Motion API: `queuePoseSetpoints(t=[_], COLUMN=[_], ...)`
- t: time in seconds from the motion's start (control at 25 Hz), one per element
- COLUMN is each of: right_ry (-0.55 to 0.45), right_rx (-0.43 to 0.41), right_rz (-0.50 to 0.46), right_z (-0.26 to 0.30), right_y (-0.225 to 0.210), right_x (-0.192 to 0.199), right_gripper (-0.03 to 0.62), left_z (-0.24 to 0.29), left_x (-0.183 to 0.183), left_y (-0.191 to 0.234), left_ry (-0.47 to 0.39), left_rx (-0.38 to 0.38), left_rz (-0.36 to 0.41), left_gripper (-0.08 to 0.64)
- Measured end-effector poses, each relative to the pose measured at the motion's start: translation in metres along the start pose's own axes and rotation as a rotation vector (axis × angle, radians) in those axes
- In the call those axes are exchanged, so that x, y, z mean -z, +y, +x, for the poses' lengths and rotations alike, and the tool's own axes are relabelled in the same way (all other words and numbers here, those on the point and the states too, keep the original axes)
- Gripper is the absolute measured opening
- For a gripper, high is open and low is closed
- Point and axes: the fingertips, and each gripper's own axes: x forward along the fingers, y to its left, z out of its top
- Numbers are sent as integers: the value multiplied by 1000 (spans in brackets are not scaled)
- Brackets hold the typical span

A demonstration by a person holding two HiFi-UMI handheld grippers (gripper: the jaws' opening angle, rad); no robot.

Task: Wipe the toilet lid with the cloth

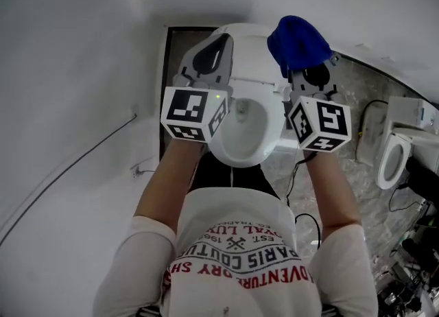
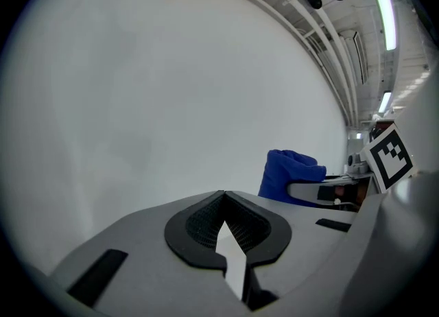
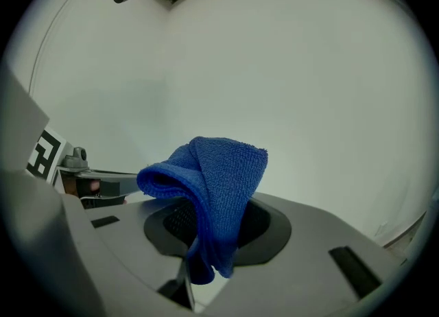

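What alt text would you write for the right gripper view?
A blue cloth is pinched in the jaws of the right hand-held gripper, its folded top standing up against a plain white wall. The left hand-held gripper shows at the left edge.

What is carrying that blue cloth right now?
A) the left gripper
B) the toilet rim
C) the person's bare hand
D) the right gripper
D: the right gripper pinches the blue cloth between its jaws, while the left gripper is shut on nothing.
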Motion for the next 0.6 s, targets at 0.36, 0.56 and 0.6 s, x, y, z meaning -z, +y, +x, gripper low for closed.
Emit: queuePoseSetpoints(t=[0.36, 0.56, 0.6], right_ry=[52, 155, 171], right_rx=[133, 118, 113], right_rz=[4, 24, 27], right_z=[62, 81, 82], right_y=[-49, -44, -42], right_x=[2, 50, 58], right_gripper=[101, 101, 101], left_z=[84, 115, 117], left_x=[3, 62, 70], left_y=[0, 9, 11], left_ry=[79, 249, 276], left_rx=[111, 105, 105], left_rz=[-19, -6, 4], left_gripper=[6, 6, 6])
